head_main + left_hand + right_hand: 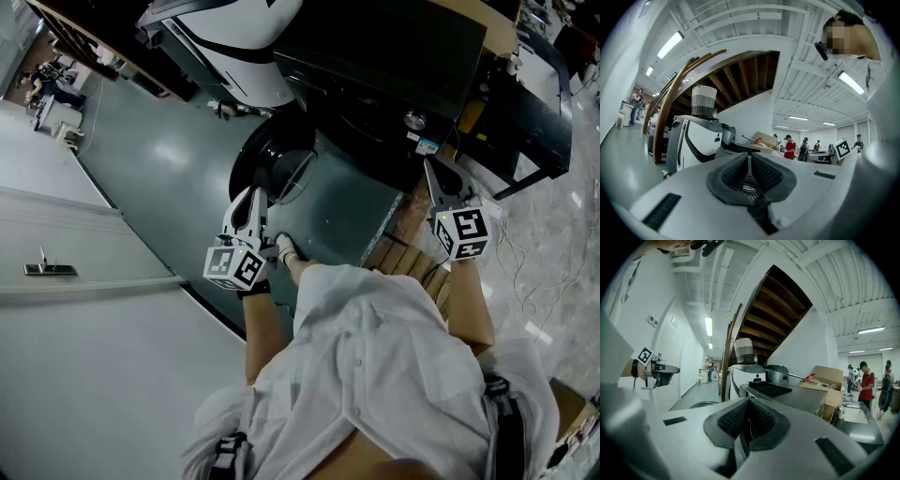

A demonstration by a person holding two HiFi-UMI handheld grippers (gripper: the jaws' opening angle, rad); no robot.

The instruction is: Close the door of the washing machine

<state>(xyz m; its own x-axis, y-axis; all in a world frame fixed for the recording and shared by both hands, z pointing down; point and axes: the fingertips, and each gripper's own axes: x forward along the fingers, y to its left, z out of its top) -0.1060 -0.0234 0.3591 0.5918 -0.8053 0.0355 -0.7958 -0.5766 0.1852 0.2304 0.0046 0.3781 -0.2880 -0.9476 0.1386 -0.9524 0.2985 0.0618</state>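
The dark washing machine (384,66) stands ahead of me, and its round door (274,174) hangs open toward the left over the grey floor. My left gripper (254,199) is shut and empty. It hovers right beside the door's near rim; I cannot tell whether it touches. In the right gripper view the left gripper (664,372) floats level above the door's dark edge (703,404). My right gripper (435,171) is held by the machine's front right corner, its pads closed with nothing between them. The machine's top (797,397) carries a black mat (769,387).
A white appliance with black trim (234,47) stands left of the washer, with a wicker basket (703,100) on top. A wooden stair rises behind. Wooden slats (412,262) lie under my feet. A cardboard box (829,378) sits at the right, and several people stand far off.
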